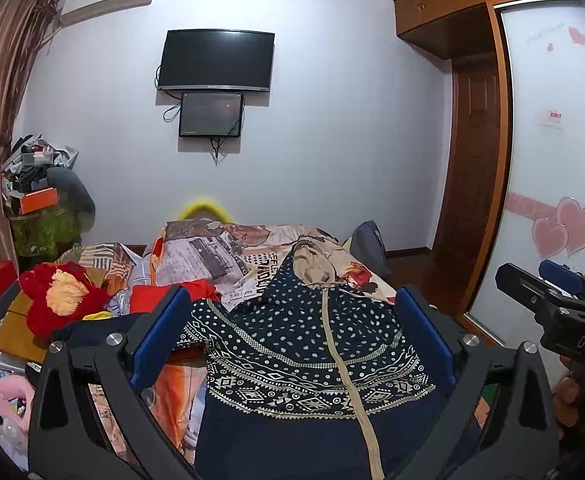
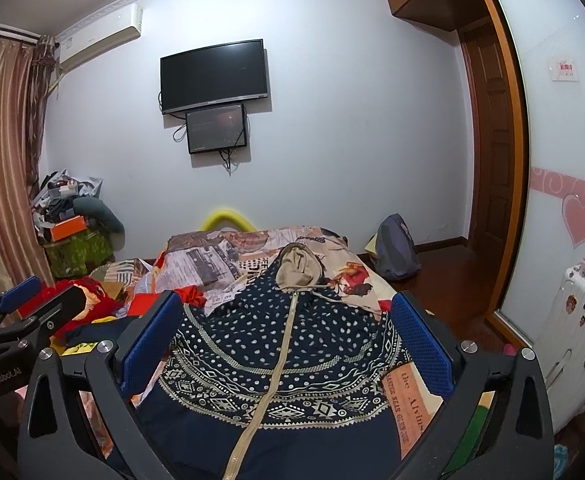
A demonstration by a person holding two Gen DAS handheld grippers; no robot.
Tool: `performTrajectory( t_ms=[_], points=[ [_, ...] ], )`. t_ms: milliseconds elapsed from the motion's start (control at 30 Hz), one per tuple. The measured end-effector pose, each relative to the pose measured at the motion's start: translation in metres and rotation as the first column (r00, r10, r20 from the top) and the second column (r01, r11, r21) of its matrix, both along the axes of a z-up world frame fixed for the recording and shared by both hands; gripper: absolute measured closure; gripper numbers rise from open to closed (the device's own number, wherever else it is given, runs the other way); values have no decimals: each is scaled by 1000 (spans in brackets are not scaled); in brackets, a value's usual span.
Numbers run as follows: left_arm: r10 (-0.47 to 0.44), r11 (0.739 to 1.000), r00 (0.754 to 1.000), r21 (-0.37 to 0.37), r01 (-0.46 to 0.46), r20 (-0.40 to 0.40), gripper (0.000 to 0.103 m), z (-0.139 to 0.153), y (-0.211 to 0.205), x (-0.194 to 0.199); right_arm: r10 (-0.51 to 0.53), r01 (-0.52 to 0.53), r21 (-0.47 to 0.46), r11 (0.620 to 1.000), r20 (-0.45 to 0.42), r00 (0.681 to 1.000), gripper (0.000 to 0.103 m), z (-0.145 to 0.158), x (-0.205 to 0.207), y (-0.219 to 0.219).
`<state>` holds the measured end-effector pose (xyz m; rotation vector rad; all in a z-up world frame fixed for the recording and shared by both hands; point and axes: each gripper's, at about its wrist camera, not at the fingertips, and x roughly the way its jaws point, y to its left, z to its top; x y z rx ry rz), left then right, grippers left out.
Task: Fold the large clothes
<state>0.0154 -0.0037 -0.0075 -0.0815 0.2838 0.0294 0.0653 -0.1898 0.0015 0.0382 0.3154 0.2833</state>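
Hovering both claws, left claw [image 1: 292, 344] and right claw [image 2: 288, 344] gaped wide, above hoodie [image 1: 312, 352] pre-fold; next needed edge grabs.

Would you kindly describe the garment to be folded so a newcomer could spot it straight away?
Start at the bed with its printed quilt, below the wall-mounted television. Spread flat down its middle lies the navy hooded jacket. Unlike the red clothes to its left, it has white dots, geometric bands, a beige zip and a beige-lined hood.
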Motion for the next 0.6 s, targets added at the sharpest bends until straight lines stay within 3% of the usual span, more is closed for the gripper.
performTrajectory(
  t_ms=[600],
  points=[
    [-2,1000,1000,-6,2,-23,1,-4,1,9,7,-7,-4,1000,-12,1000,0,0,3,-2]
  ],
)
